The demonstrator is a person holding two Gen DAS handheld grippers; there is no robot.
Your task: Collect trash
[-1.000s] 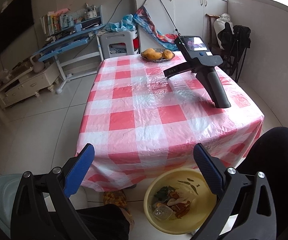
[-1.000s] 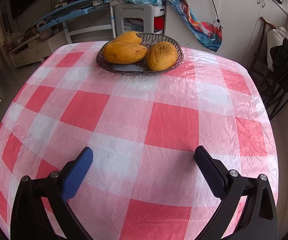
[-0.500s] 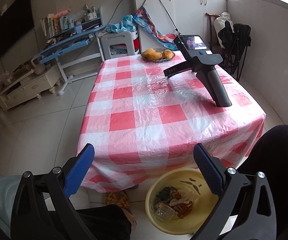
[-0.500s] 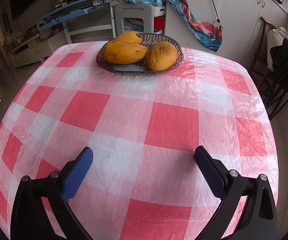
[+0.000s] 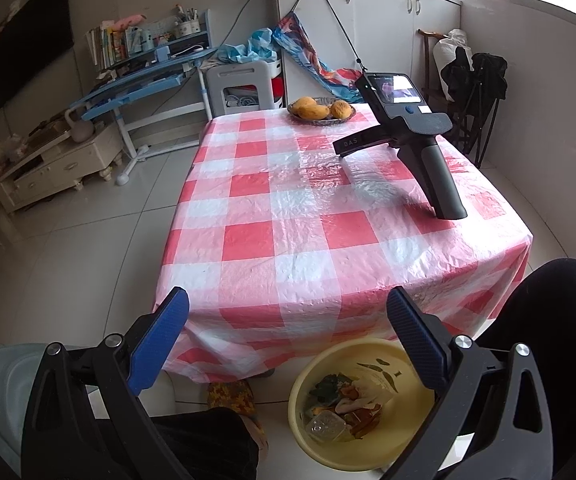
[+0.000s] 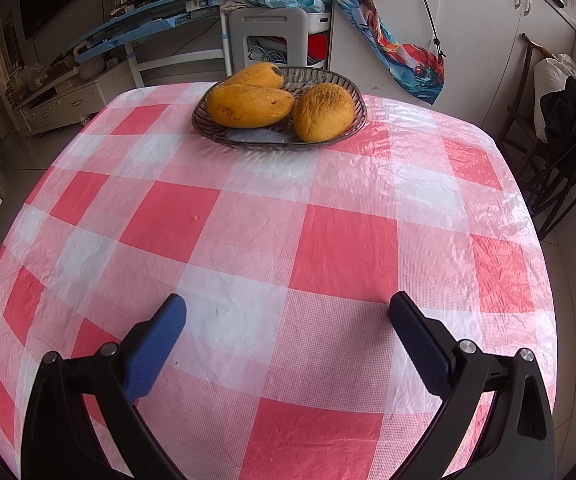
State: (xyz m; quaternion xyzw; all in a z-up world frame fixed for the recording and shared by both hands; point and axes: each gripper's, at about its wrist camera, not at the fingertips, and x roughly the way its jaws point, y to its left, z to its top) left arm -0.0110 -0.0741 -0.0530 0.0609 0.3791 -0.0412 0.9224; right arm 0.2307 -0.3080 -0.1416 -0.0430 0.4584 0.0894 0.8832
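Observation:
A yellow basin [image 5: 392, 432] sits on the floor just in front of the table and holds food scraps and wrappers [image 5: 340, 404]. My left gripper [image 5: 288, 320] hovers open above it, with nothing between its blue pads. The red and white checked tablecloth [image 5: 328, 208] carries only a glass dish [image 6: 208, 128] of three mangoes [image 6: 248, 104] at its far end. My right gripper [image 6: 288, 320] is open and empty just above the cloth, facing the dish. In the left wrist view its black handle unit [image 5: 444, 188] stands on the table with no hand on it.
A person's dark-clothed knee [image 5: 548, 340] is right of the basin, and a patterned slipper [image 5: 228, 394] is left of it. A pale bin or stool [image 5: 0, 368] sits at the lower left. A grey stool [image 5: 240, 84], blue desk [image 5: 140, 80] and black folding chair [image 5: 476, 92] surround the table.
The left gripper has drifted very slightly, so the table and basin shift a little in its view. The right gripper has not moved. Both stay open.

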